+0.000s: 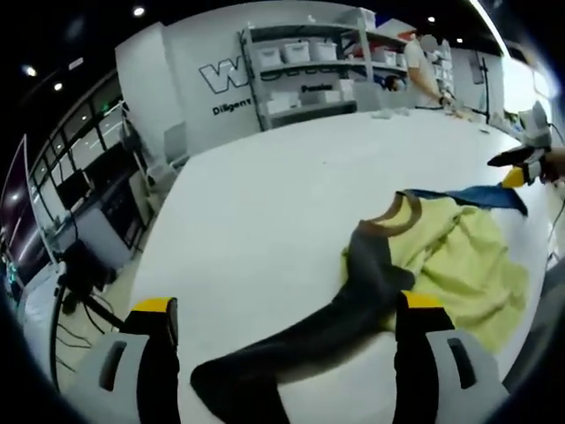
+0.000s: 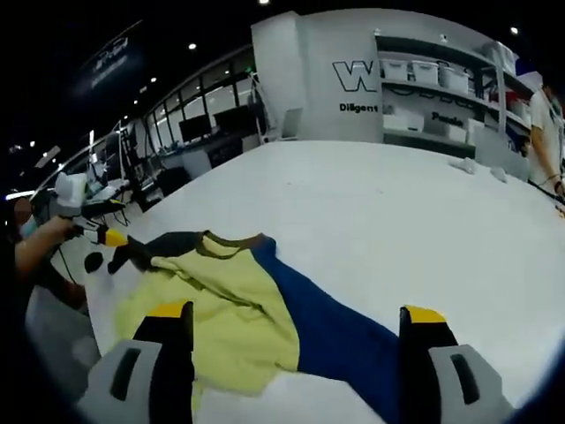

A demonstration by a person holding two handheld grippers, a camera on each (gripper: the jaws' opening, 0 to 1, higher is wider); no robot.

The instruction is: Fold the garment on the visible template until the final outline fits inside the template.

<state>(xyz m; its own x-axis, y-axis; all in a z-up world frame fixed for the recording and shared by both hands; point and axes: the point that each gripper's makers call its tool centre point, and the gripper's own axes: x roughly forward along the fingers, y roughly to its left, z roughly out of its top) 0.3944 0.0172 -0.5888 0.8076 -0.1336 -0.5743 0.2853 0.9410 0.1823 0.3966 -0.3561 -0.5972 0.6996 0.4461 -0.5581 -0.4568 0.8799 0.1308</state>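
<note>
A long-sleeved garment (image 1: 450,256) lies crumpled on the white table (image 1: 282,194). It has a yellow body, a brown collar (image 1: 399,215), a dark grey sleeve (image 1: 353,300) and a blue sleeve (image 1: 481,196). My left gripper (image 1: 287,305) is open, and the grey sleeve runs between its jaws without being pinched. My right gripper (image 2: 298,311) is open over the blue sleeve (image 2: 327,327) and yellow cloth (image 2: 229,309). In the left gripper view the right gripper (image 1: 516,172) sits by the blue sleeve's end. In the right gripper view the left gripper (image 2: 106,237) sits by the grey sleeve (image 2: 150,249).
Shelves with white bins (image 1: 300,62) stand behind the table, and a person (image 1: 424,71) is at its far end. Desks with monitors (image 1: 97,194) line the aisle past the table's edge. Small white items (image 2: 477,166) lie on the far tabletop.
</note>
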